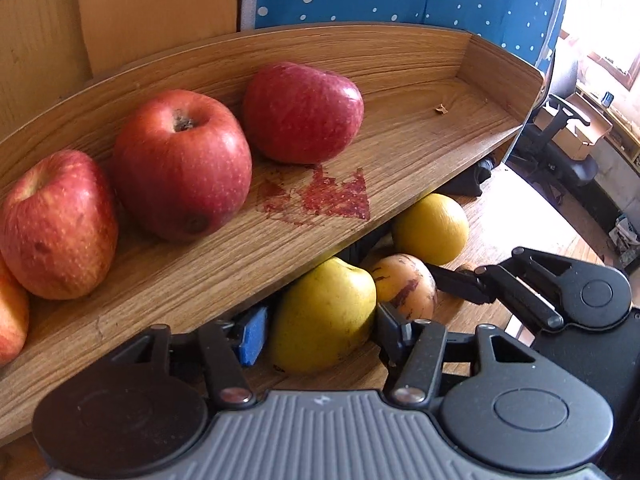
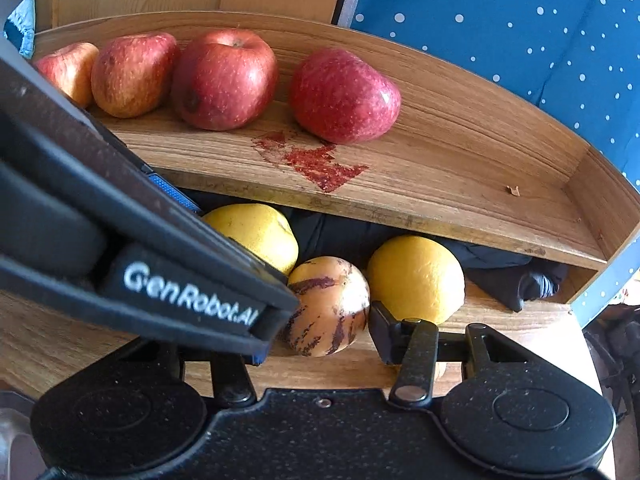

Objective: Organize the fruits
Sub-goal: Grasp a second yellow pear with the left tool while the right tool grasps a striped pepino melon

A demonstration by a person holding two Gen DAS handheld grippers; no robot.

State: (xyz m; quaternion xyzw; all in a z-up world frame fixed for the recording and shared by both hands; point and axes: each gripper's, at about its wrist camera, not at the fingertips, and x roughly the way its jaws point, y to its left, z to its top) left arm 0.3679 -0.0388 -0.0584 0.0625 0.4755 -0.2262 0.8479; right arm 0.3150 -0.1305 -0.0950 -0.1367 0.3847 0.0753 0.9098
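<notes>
Two claws under shelf: left claw (image 1: 316,332) clamps yellow apple (image 1: 324,316); right claw (image 2: 326,320) wide around striped fruit (image 2: 330,306)

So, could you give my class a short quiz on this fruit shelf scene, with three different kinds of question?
1. True or false: the only fruits on the upper shelf are red apples.
2. Which fruit lies between the yellow apple and the round yellow fruit below the shelf? A) a banana B) the striped fruit C) a green pear
3. How many red apples show in the right wrist view?

Key: 1 true; 2 B; 3 four.
</notes>
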